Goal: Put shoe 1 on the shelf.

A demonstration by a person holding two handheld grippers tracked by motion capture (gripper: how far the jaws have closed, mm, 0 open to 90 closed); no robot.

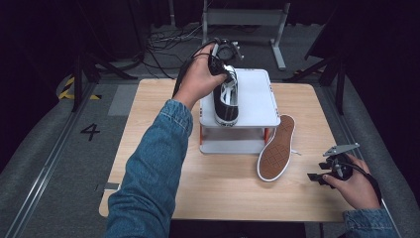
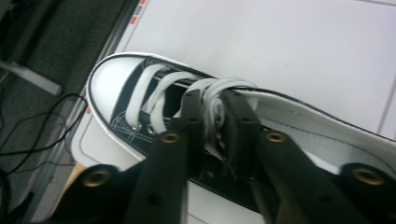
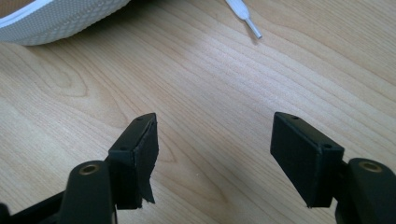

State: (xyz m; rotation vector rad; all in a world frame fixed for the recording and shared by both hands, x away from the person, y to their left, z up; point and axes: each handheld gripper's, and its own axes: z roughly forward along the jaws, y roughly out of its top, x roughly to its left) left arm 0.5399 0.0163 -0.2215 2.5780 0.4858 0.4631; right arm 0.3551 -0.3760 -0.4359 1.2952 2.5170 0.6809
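Sneaker (image 1: 226, 101) sitting upright on a white stand (image 1: 257, 94) at the tabletop's (image 1: 223, 193) far middle, the left gripper (image 2: 212, 123) pinching its laces and tongue between nearly closed jaws. If that thin hold is slipping, the sneaker may be tipping off the stand's left edge. Its mate (image 1: 276, 148) is lying sole-up, leaning against the stand at the right, near enough to be knocked. The right gripper (image 3: 212, 154) is resting at the near right, jaws wide and empty. Pale wood below; dark room, cables, grey floor beyond.
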